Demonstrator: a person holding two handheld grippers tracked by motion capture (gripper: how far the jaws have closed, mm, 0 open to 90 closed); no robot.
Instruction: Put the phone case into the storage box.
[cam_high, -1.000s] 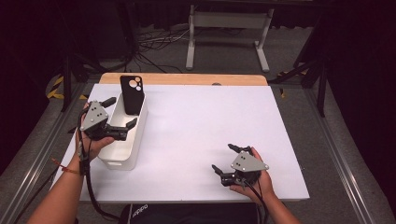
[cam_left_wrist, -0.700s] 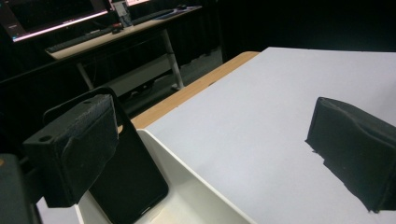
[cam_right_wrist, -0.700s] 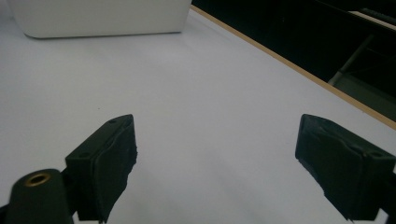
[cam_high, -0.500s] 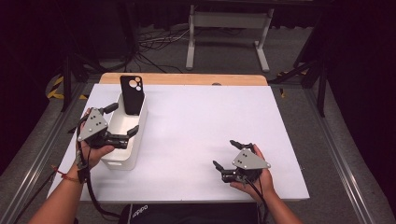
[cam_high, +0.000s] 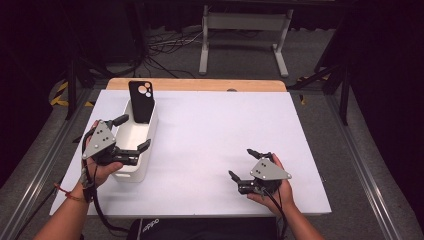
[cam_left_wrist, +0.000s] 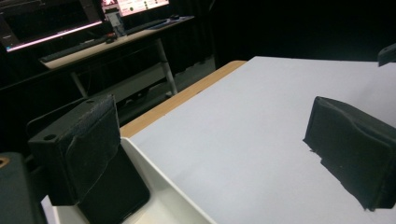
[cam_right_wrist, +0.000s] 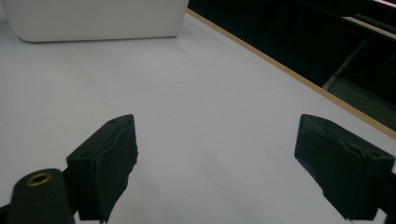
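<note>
A white oblong bin (cam_high: 142, 162) stands on the left part of the white table top (cam_high: 225, 120). A black phone case (cam_high: 141, 101) leans upright at the bin's far end. My left gripper (cam_high: 134, 132) hovers open over the bin's near half, one jaw over the inside and one by the right rim. In the left gripper view the left gripper (cam_left_wrist: 210, 154) is wide open, with the phone case (cam_left_wrist: 114, 191) behind its left jaw and the bin's rim (cam_left_wrist: 163, 186) below. My right gripper (cam_high: 241, 163) rests open at the front right, nothing between its fingers. The right gripper (cam_right_wrist: 215, 163) faces the bin (cam_right_wrist: 93, 18) across bare table.
A wooden strip (cam_high: 200, 84) runs along the table's far edge. Beyond it on the floor stand a metal frame's legs (cam_high: 240, 35) and loose cables (cam_high: 165, 45). A desk with monitors (cam_left_wrist: 116, 28) shows far off in the left gripper view.
My left gripper has drawn back from the phone case toward the person, along the bin. The right gripper has barely shifted.
</note>
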